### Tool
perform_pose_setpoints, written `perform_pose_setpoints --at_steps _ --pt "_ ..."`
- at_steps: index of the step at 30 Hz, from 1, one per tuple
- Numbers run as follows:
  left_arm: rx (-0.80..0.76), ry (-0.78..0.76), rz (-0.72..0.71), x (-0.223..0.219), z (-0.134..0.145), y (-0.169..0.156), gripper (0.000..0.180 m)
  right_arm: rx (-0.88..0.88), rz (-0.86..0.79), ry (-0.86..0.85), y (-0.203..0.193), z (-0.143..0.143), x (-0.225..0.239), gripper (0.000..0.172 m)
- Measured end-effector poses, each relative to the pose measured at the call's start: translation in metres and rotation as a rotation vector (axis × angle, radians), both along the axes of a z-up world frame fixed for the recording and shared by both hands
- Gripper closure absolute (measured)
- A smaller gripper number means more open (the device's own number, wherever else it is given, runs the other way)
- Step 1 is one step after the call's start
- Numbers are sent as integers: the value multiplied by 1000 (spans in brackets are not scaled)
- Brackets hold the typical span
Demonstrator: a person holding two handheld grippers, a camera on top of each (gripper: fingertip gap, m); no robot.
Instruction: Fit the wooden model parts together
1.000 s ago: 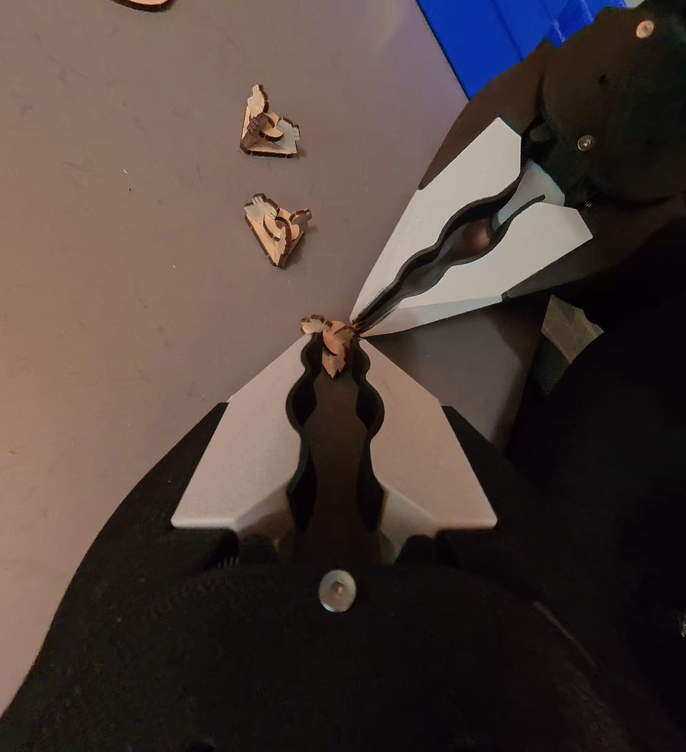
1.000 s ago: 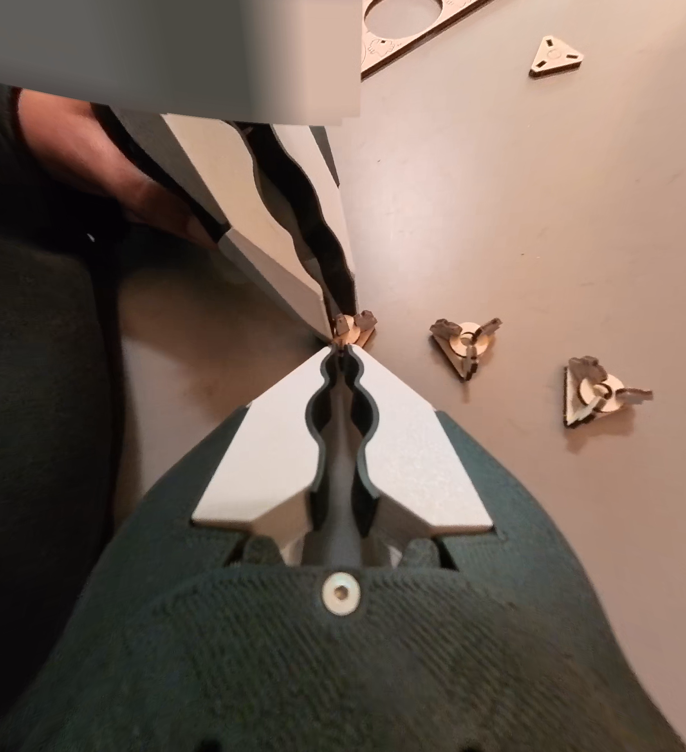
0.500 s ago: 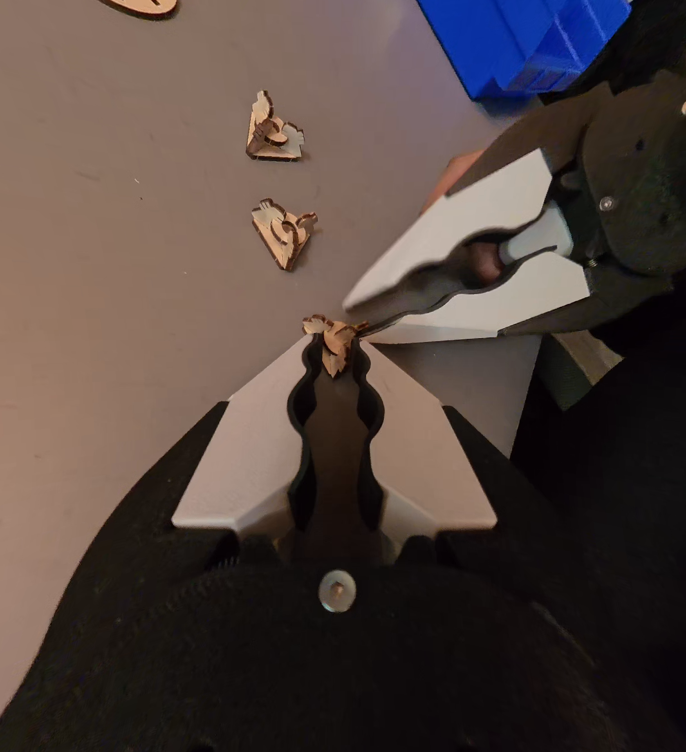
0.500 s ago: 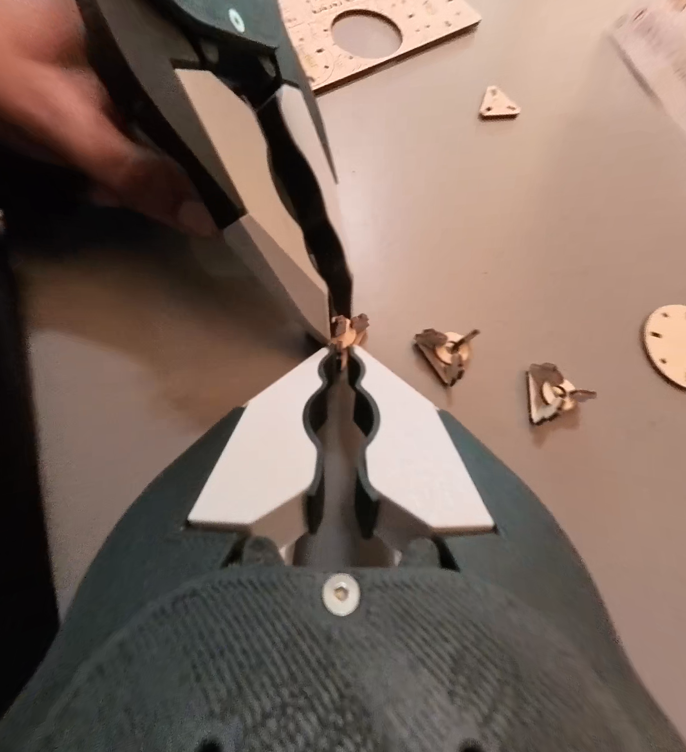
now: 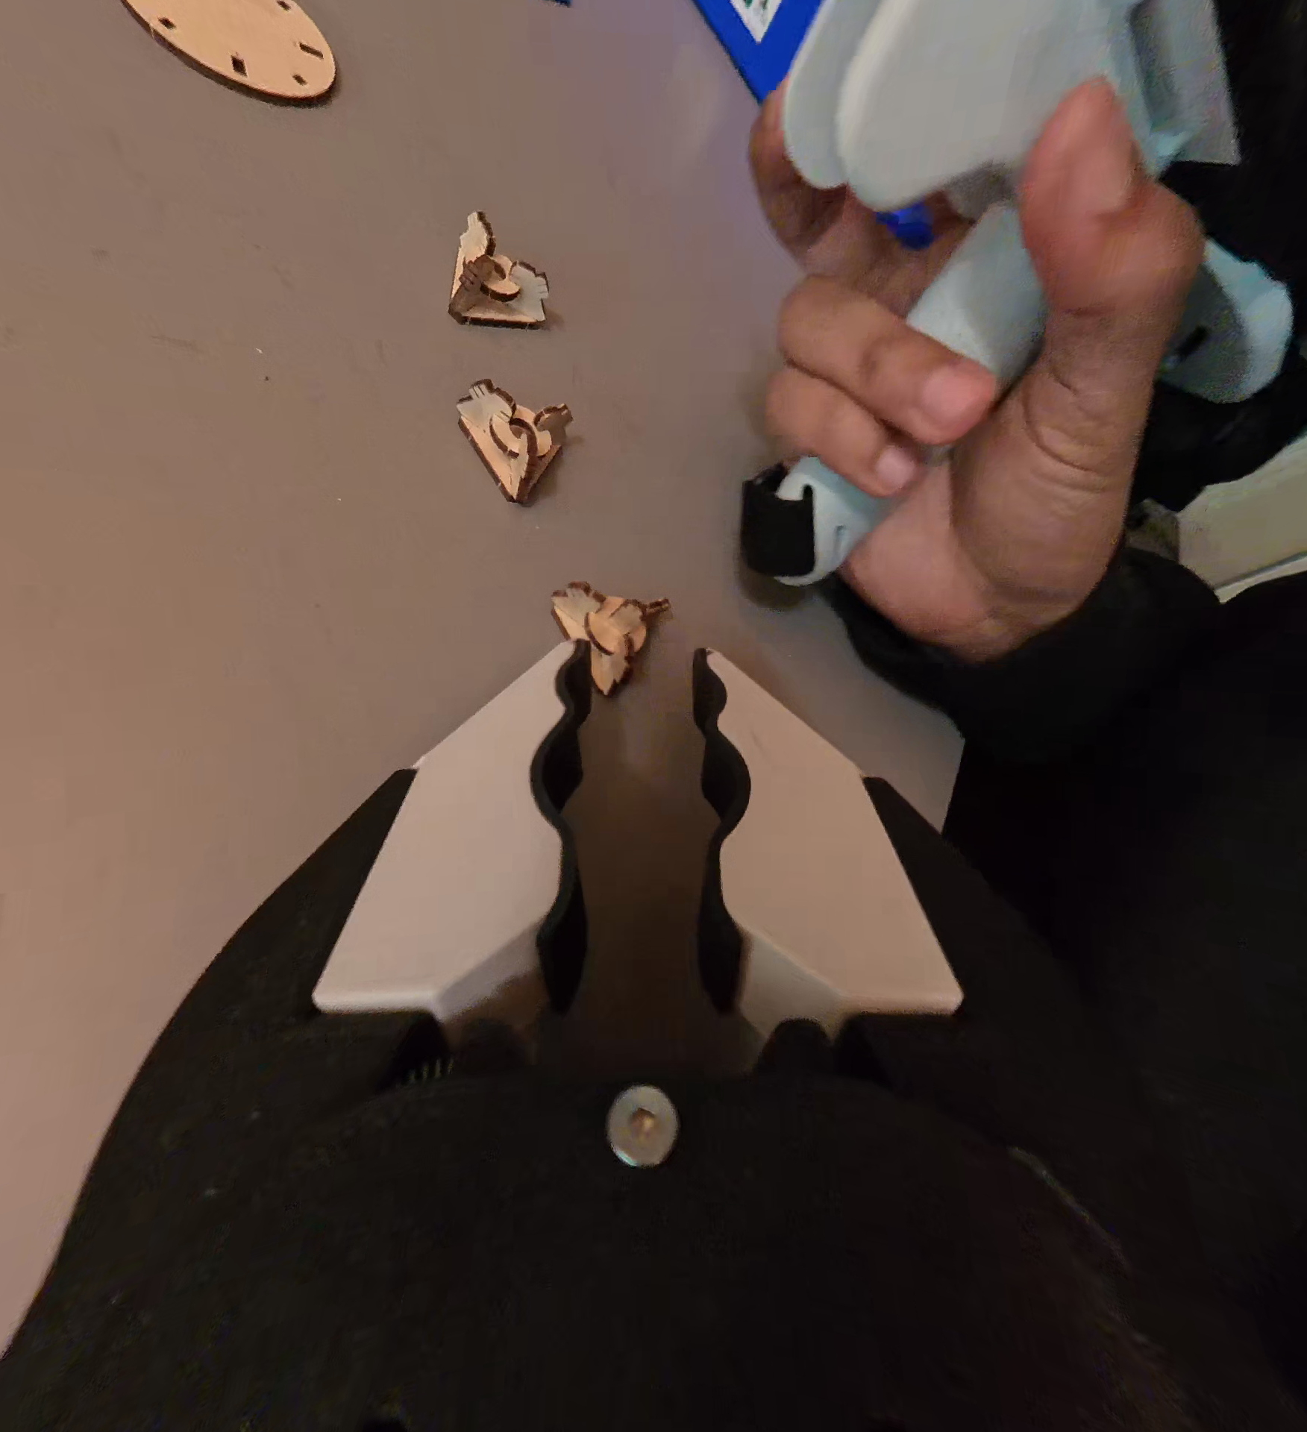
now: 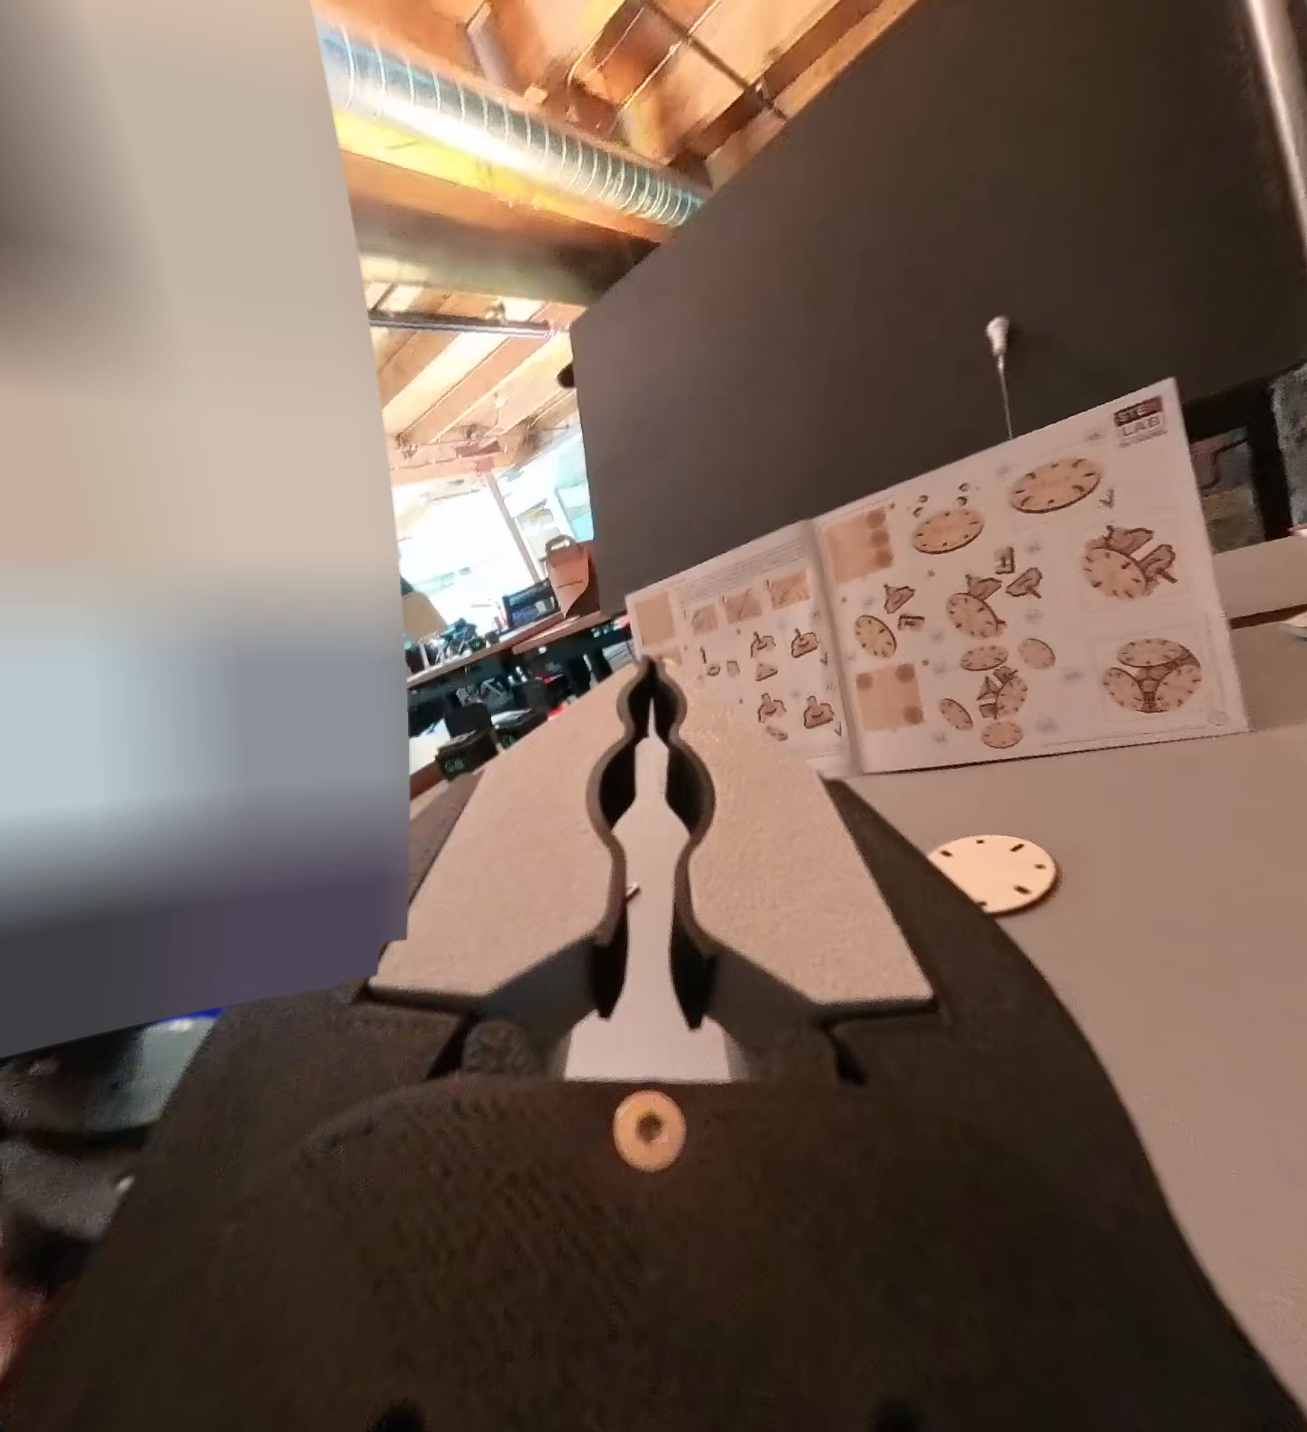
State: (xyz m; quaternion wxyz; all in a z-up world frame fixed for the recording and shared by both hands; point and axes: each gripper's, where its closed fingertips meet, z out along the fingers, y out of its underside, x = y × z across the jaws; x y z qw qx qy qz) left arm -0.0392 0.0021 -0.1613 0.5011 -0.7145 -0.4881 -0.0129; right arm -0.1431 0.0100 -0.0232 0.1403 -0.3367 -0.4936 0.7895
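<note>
Between your left gripper's (image 5: 639, 659) spread fingertips lies a small wooden assembly (image 5: 608, 629) on the grey table (image 5: 170, 542): it touches or nearly touches the left pad, while the right pad stands clear, so nothing is clamped. It looks like thin laser-cut plywood slotted together, so I'd judge it very light, stiff and brittle at its notched tabs; take it across the flat faces of its thicker middle, not by the thin prongs, and squeeze gently. Its long axis runs roughly from the fingertips away up the table, pointed end toward you, with toothed wings splayed left and right at the far end. Two similar assemblies, one near (image 5: 515, 438) and one farther (image 5: 497, 273), lie beyond it in a row, and a slotted wooden disc (image 5: 236, 43) sits well apart at the far left. Your right gripper (image 6: 652, 672) is lifted off the table with fingertips pressed together and nothing visible between them, facing an open instruction booklet (image 6: 945, 589); your hand (image 5: 984, 387) grips its pale handle.
</note>
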Motion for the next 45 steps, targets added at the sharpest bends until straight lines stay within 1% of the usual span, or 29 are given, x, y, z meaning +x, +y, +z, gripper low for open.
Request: perform_pose_setpoints --at_steps 1,3,6,8,10,12,15,18,21,24,29,35,38,40,42,44,45 --pt "14 9 5 2 2 -1 154 6 7 0 -5 0 -1 172" --pt "51 35 9 5 9 -3 155 51 26 3 -18 -3 -1 172" --pt "131 76 25 11 20 -7 156 115 -36 22 -27 -5 -4 172" --pt "184 99 61 10 27 -16 157 105 -54 64 -31 4 1 172" --pt "247 121 108 8 35 -29 158 107 -108 123 -33 11 2 172" --pt "325 130 151 5 42 -39 160 164 -139 126 -40 5 0 172" --pt "392 106 177 2 43 -46 165 217 -153 102 -46 -4 -3 172" --pt "426 103 202 1 44 -51 169 238 -207 120 -45 -3 -4 172" --pt "444 115 212 1 47 -54 171 236 -301 135 -39 5 -6 172" --pt "450 121 217 1 48 -55 173 258 -369 133 -35 4 -8 172" --pt "453 126 227 1 48 -57 175 267 -452 128 -27 4 -8 172" --pt "456 122 230 0 48 -57 176 264 -503 134 -21 10 -5 172" --pt "453 120 232 0 47 -57 177 369 -544 86 -24 -15 -13 172" --pt "453 122 233 0 47 -57 178 384 -542 101 -26 -14 -12 172" --pt "456 124 235 0 48 -58 178 345 -536 112 -23 -5 -9 172" --pt "460 124 238 0 48 -58 178 305 -563 149 -16 12 -6 172" --pt "459 123 237 0 48 -58 179 306 -572 157 -15 14 -7 172"
